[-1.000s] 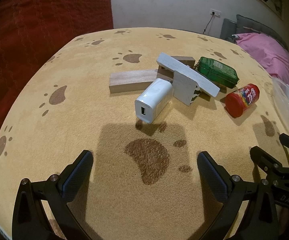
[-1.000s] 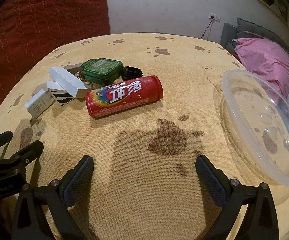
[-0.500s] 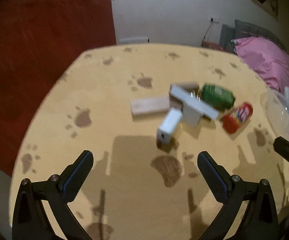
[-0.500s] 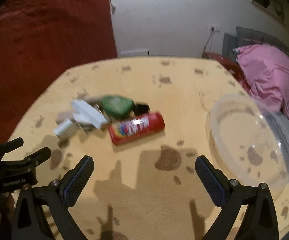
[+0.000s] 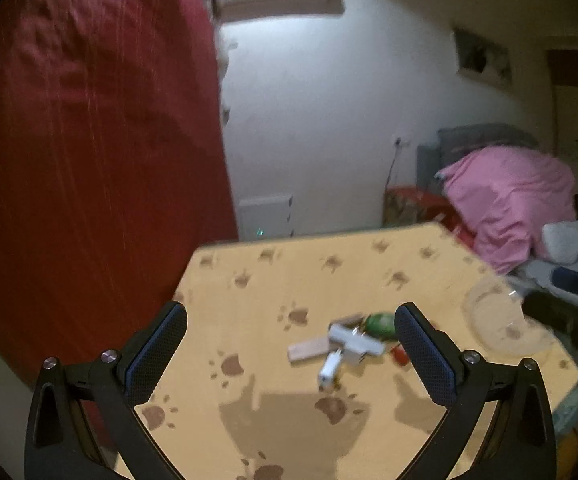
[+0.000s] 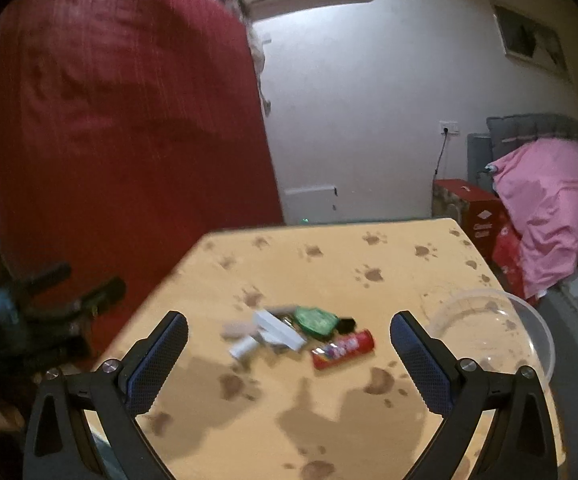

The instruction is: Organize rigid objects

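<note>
Red and cylindrical, the candy tube point(image 6: 343, 350) lies on its side on the tan paw-print desk point(image 6: 329, 264), at the right end of a small heap with a green oval tin point(image 6: 315, 318), a white flat block point(image 6: 279, 330) and a white charger cube point(image 6: 243, 347). We judge it the likeliest first pick: its long axis runs roughly left to right across the right hand-held gripper point(image 6: 289, 356), whose fingers stand wide apart and empty well above it. The left hand-held gripper point(image 5: 291, 354) is equally spread and empty (the tube is mostly hidden behind its right finger). The clear plastic bowl point(image 6: 529, 324) sits to the right, so we reckon the right hand is nearer both; it would turn to span the tube's width.
</note>
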